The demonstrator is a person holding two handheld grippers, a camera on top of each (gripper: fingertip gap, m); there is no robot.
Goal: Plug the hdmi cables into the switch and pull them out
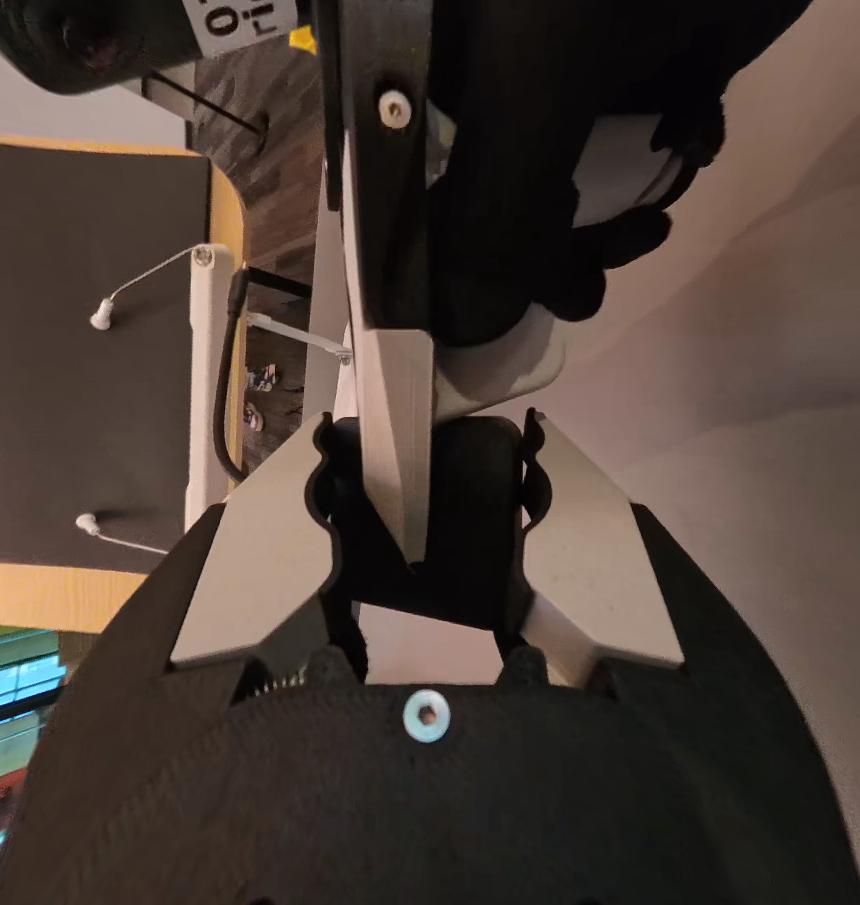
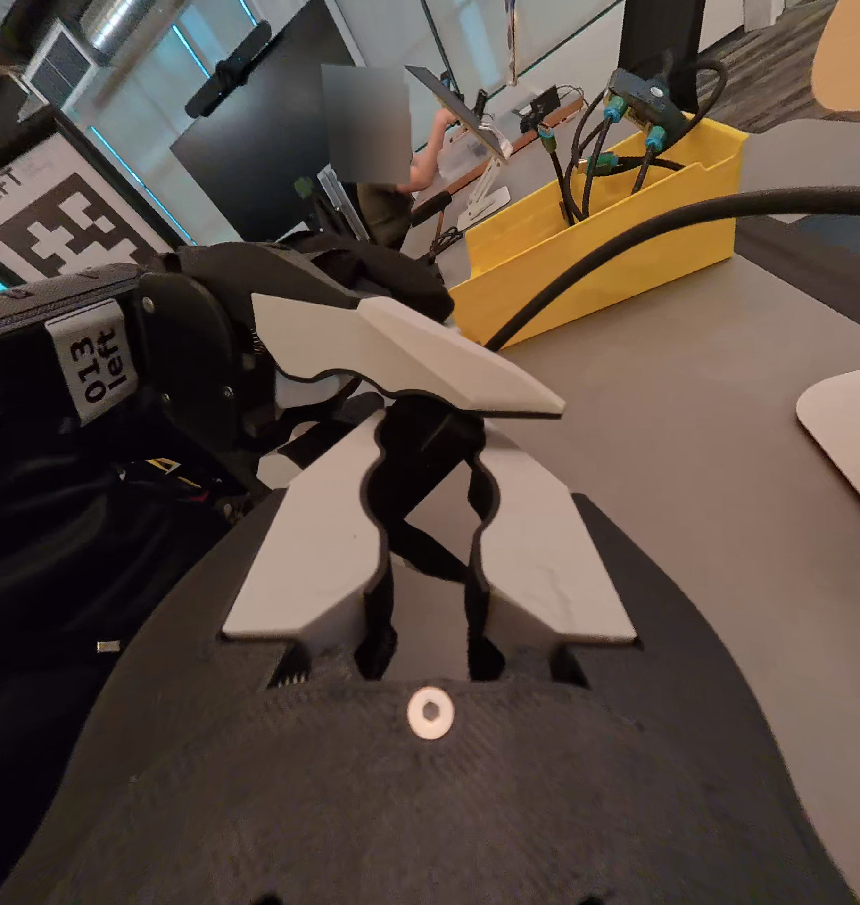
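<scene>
Cable, thick and black, sweeps in from the right edge of the right wrist view, arcs down over the bench and disappears behind the left gripper's upper finger near frame centre. It probably ends at whatever the two tools are working on, though the join is hidden.

The left gripper has its fingers partly spread around a black block with rounded corners. The block fills the gap from one finger to the other, so it looks clamped by its sides. I take that as a steadying grip, bracing the part so a plug can be pushed or pulled against it. Whether the block is the switch or a plug body, I cannot tell.

The right gripper meets it crosswise, at roughly a right angle. Its fingers stand a narrow gap apart with something dark between the tips, but whether they actually pinch it is not clear. Crossing the tools this way would give each one its own pair of faces to hold.

In the upper right of the right wrist view a yellow bin holds a dark box with teal-ended leads stuck in it, well apart from both grippers.
</scene>
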